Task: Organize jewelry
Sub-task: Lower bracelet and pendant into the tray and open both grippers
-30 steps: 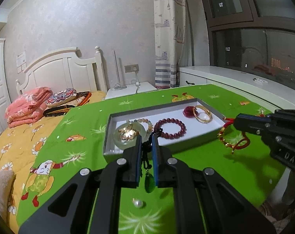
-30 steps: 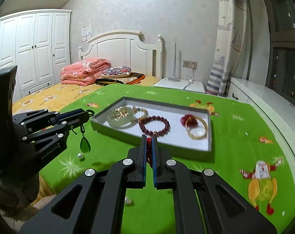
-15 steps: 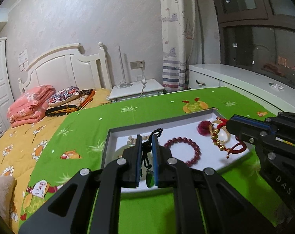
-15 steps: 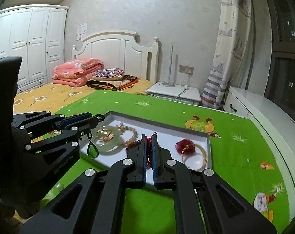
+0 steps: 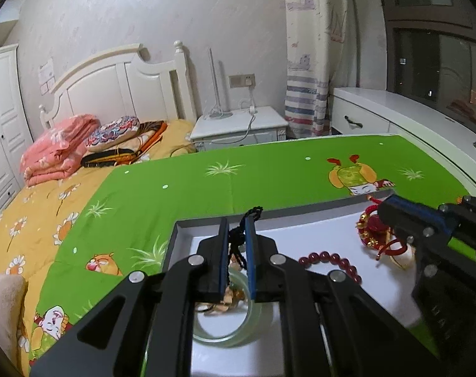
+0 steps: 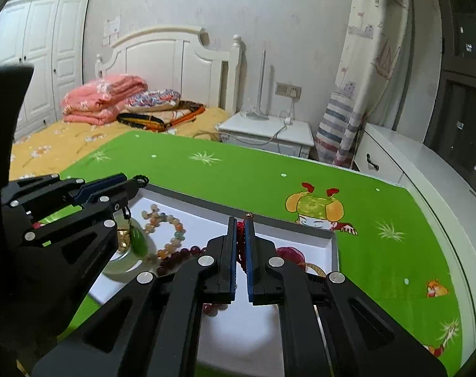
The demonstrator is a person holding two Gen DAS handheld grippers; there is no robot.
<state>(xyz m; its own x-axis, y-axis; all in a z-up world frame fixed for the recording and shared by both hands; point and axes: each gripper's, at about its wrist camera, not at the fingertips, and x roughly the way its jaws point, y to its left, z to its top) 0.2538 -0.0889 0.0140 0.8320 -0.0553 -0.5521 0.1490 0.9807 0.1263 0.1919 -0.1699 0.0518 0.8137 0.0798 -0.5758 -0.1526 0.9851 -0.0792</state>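
The left gripper (image 5: 237,229) hangs over the near left part of the white-lined jewelry tray (image 5: 304,216), its fingers closed on the black cord (image 5: 252,212) of a necklace whose green pendant (image 6: 139,241) dangles below, just above the pale jade bangle (image 5: 235,334) lying in the tray. The right gripper (image 6: 241,229) sits over the tray's right side, its fingers clamped on a red and gold bracelet (image 5: 371,229) that hangs in the air above the tray floor. In the tray, a dark red bead bracelet (image 5: 332,262) lies between the two grippers, a string of pastel beads (image 6: 167,231) lies just right of the bangle, and a gold bangle (image 6: 316,269) with a dark red ornament (image 6: 290,253) beside it lies toward the right end, partly hidden by the right gripper. The tray rests on a table covered with a green cartoon-print cloth (image 6: 269,169). A bed with a white headboard (image 6: 172,53) and a white nightstand (image 6: 269,132) stand beyond the table's far edge.
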